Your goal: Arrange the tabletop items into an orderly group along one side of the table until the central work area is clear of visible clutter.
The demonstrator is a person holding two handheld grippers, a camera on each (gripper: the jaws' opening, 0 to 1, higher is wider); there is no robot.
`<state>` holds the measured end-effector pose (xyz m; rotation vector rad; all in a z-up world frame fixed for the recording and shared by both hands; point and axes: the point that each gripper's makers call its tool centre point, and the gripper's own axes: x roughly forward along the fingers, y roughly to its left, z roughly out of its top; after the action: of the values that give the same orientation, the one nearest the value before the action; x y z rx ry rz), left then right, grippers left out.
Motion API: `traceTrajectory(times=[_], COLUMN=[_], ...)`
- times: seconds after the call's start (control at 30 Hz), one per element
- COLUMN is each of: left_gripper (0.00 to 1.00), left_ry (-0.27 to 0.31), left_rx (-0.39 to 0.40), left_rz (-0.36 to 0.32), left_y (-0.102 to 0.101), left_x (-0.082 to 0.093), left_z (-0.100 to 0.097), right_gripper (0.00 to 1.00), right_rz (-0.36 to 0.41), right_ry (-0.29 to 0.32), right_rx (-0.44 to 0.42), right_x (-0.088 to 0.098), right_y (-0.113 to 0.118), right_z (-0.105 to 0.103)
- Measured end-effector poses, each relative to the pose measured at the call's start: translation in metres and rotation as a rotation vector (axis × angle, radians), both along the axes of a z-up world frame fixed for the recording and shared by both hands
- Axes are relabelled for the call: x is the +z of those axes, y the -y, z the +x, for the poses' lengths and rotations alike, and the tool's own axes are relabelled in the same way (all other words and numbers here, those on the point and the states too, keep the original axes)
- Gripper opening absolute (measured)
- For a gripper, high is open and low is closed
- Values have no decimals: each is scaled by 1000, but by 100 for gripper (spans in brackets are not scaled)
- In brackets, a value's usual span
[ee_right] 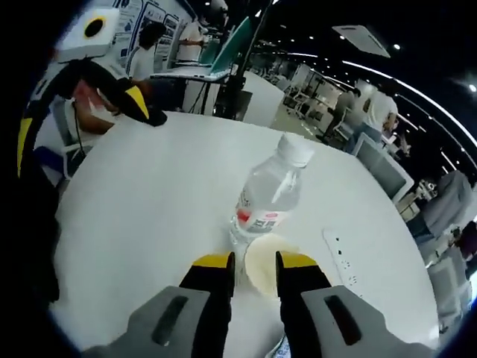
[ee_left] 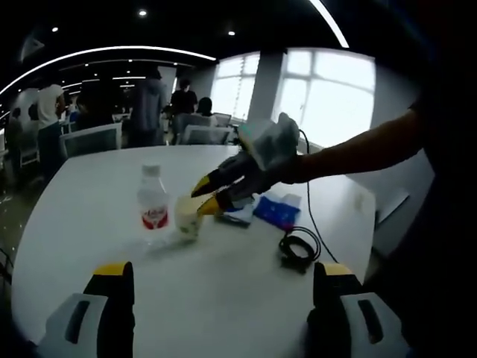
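A clear water bottle [ee_left: 153, 203] with a red label stands upright on the white table [ee_left: 89, 224]. A pale paper cup [ee_left: 186, 218] stands right beside it. My right gripper [ee_left: 204, 198] reaches in from the right at the cup's rim. In the right gripper view its jaws are drawn close at the cup [ee_right: 262, 270]: one is outside the wall, the other over the mouth, so my right gripper [ee_right: 255, 262] looks shut on the rim. The bottle [ee_right: 270, 195] stands just beyond. My left gripper [ee_left: 223, 277] is wide open over bare table and holds nothing.
A blue packet [ee_left: 277, 210] and a coiled black cable [ee_left: 299, 250] lie to the right of the cup. A white power strip [ee_right: 339, 261] lies near the bottle. Chairs and several people are beyond the far table edge. The near left of the table is bare.
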<state>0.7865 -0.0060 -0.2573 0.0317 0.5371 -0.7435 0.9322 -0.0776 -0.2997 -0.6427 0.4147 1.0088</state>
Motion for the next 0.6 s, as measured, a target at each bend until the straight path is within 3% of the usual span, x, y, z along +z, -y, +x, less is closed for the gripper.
traceTrajectory(times=[0.03, 0.17, 0.43, 0.6], left_gripper=[99, 100, 100, 100], left_ry=[2, 7, 12, 22], left_rx=[0, -1, -33, -38], left_rz=[-1, -9, -13, -22], left_y=[0, 7, 24, 30], left_x=[0, 2, 4, 7], left_z=[0, 0, -3, -1], right_gripper=[20, 30, 45, 55], right_rz=[10, 166, 230, 269], right_ry=[-1, -41, -17, -24], right_rx=[-11, -131, -256, -353], right_x=[2, 20, 31, 42], right_y=[1, 13, 56, 92], right_z=[0, -5, -35, -66])
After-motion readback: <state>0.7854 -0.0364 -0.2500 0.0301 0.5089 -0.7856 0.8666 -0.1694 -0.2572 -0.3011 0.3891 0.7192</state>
